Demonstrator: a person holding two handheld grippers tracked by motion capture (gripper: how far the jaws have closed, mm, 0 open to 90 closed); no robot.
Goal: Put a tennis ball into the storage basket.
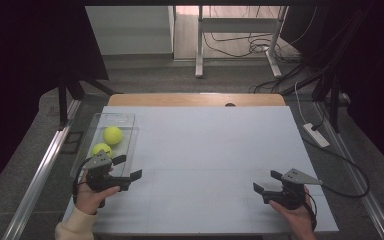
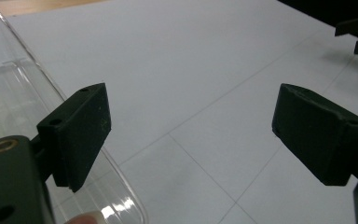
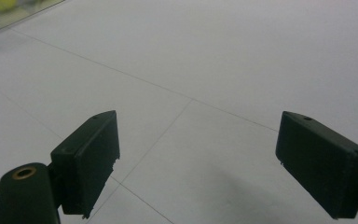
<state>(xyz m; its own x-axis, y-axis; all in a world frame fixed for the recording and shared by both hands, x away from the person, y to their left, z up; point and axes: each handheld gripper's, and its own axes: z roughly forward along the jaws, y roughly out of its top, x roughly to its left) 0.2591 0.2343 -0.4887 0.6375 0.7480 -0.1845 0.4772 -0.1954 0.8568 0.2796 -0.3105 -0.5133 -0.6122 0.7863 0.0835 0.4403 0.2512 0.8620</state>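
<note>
Two yellow-green tennis balls lie in a clear plastic tray (image 1: 130, 120) at the table's left edge: one ball (image 1: 113, 135) farther back, the other ball (image 1: 101, 149) nearer, partly hidden behind my left gripper. My left gripper (image 1: 128, 167) is held at the tray's near right corner, open, with nothing between its jaws. In the left gripper view, the left gripper (image 2: 191, 128) looks across the white table, with the tray's clear rim (image 2: 42, 70) at its left. My right gripper (image 1: 267, 182) rests at the front right, open and empty. In its own view the right gripper (image 3: 198, 161) faces bare table.
The white table top (image 1: 205, 150) has faint grid lines and a wooden strip at its far edge. Metal rails run along both sides. A desk frame and cables stand on the floor behind. The far right gripper's jaws (image 2: 356, 35) show at the left gripper view's top right.
</note>
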